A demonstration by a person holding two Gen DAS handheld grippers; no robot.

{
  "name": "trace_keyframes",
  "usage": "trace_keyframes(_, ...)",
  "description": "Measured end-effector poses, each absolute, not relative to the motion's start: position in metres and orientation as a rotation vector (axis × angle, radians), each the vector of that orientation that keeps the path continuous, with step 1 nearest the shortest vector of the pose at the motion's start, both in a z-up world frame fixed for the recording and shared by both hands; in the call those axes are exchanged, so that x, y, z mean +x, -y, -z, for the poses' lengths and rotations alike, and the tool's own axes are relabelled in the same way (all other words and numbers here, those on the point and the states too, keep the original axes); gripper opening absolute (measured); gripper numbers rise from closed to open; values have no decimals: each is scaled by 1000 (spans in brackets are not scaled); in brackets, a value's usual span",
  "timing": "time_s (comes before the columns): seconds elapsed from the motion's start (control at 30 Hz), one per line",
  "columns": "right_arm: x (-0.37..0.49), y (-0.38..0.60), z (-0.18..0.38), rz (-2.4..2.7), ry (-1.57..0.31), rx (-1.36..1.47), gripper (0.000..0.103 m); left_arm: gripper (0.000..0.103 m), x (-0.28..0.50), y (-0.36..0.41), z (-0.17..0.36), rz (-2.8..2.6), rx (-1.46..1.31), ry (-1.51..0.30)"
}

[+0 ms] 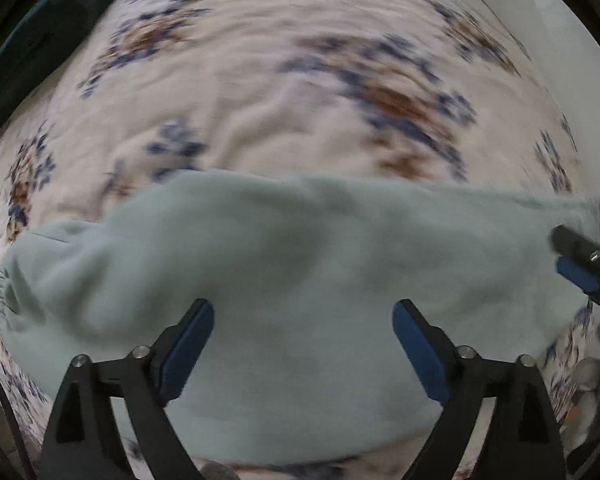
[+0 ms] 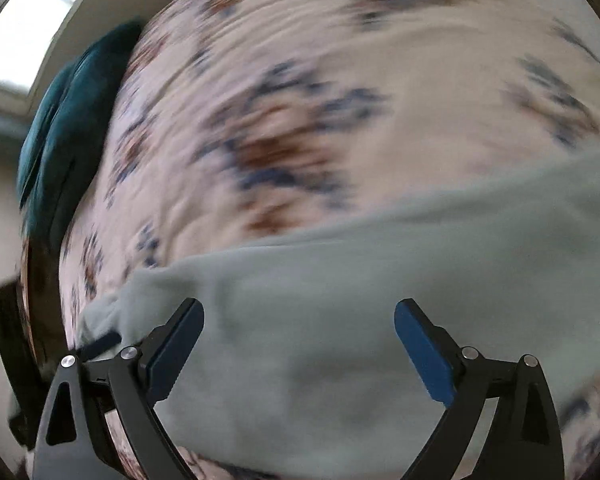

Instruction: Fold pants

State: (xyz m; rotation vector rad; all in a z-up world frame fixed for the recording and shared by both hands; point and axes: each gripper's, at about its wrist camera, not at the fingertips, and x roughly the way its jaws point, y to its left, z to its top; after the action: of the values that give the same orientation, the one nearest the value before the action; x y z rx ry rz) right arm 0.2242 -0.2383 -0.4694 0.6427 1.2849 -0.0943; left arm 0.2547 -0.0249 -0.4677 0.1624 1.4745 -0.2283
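Observation:
Pale mint-green pants (image 1: 292, 264) lie in a folded band across a floral bedspread (image 1: 284, 92). My left gripper (image 1: 303, 312) is open and empty, its blue-padded fingers spread over the middle of the pants. The right gripper shows at the right edge of the left wrist view (image 1: 572, 256), over the pants' right end. In the right wrist view the pants (image 2: 372, 292) fill the lower half, and my right gripper (image 2: 298, 312) is open and empty above them. Both views are motion-blurred.
A dark teal cushion (image 2: 64, 132) lies at the far left edge of the bed, also in the left wrist view (image 1: 48, 28). A bright window (image 2: 32, 28) is beyond it. A pale wall (image 1: 572, 64) borders the bed's right side.

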Motion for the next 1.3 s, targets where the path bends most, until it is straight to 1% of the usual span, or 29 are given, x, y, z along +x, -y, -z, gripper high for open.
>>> trace_keyframes(0.2,126,388,455,356,-1232,814,98,98,213,115,467,281,179,-1477)
trace_keyframes(0.3,86,446,459,450,-1210,870,98,98,195,155,467,294,203,-1467)
trace_keyframes(0.43,42,517,480,510,-1175,984,98,98,179,198,469,316,231,-1436)
trace_keyframes(0.53,29,552,495,542,-1175,1021,98,98,172,224,472,321,246,-1427)
trace_keyframes(0.63,37,556,485,471,-1138,973,98,98,170,241,478,302,284,-1401)
trace_keyframes(0.73,65,536,486,402,-1219,830,98,98,175,250,492,276,318,-1410)
trace_keyframes(0.8,68,537,498,435,-1264,834,98,98,179,249,500,258,309,-1433)
trace_keyframes(0.9,60,557,529,426,-1221,1017,98,98,186,244,509,229,279,-1471)
trace_keyframes(1.03,50,590,570,370,-1052,1327,98,98,193,237,513,202,231,-1488)
trace_keyframes(1.07,52,595,578,318,-999,1400,96,98,194,236,513,200,217,-1491)
trace_keyframes(1.1,54,597,584,252,-928,1480,86,98,195,234,512,196,208,-1491)
trace_keyframes(1.13,58,599,589,184,-852,1553,84,98,196,233,512,193,202,-1492)
trace_keyframes(1.17,63,601,592,168,-843,1556,84,98,197,232,512,191,197,-1493)
trace_keyframes(1.27,89,599,622,177,-974,1496,85,98,199,228,510,185,187,-1493)
trace_keyframes(1.3,93,601,627,183,-976,1505,83,98,200,226,508,184,184,-1490)
